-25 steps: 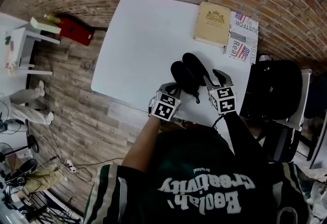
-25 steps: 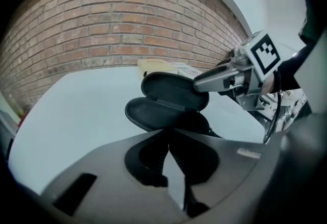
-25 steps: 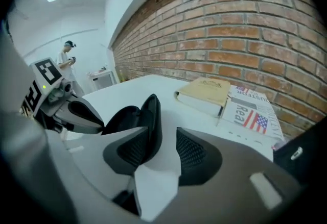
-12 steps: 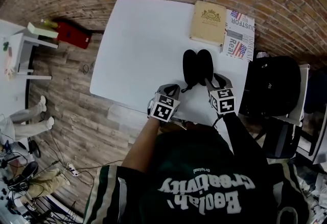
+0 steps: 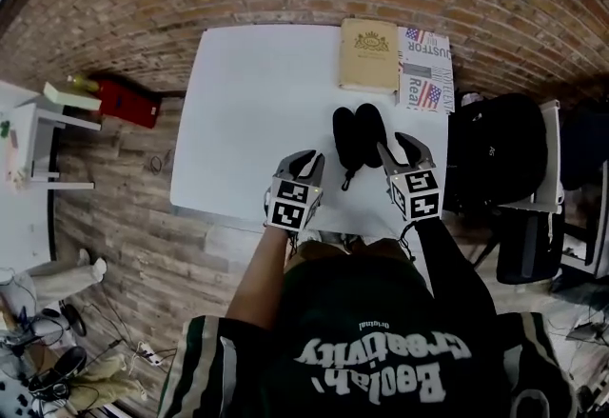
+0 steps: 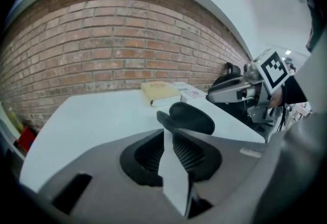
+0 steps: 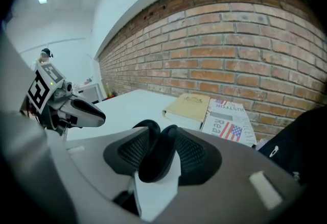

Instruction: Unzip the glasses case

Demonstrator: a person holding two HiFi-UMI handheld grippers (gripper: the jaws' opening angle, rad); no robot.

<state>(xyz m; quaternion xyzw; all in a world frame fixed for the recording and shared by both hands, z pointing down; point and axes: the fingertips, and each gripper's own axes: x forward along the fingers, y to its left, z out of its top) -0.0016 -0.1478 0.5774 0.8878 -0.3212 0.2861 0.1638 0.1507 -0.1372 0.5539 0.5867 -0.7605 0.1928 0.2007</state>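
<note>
The black glasses case (image 5: 357, 132) stands spread in two halves near the white table's (image 5: 257, 111) front right. My right gripper (image 5: 395, 148) is shut on its right half; in the right gripper view the dark shell (image 7: 156, 154) fills the gap between the ribbed pads. A short zip pull (image 5: 347, 180) hangs from the case's near end. My left gripper (image 5: 306, 159) sits a little left of the case, apart from it. Its jaws have just been opening, and only bare table shows in the narrow gap of the left gripper (image 6: 168, 133). The case (image 6: 191, 118) lies just beyond it.
A tan book (image 5: 369, 54) and a folded newspaper (image 5: 425, 69) lie at the table's far right. A black backpack (image 5: 495, 154) rests on a chair right of the table. A brick wall runs behind. A red box (image 5: 124, 100) is on the floor at left.
The case's splayed halves have swung closer together, side by side. The left gripper has let go at the zip end and drawn back to the left. Both grippers have risen.
</note>
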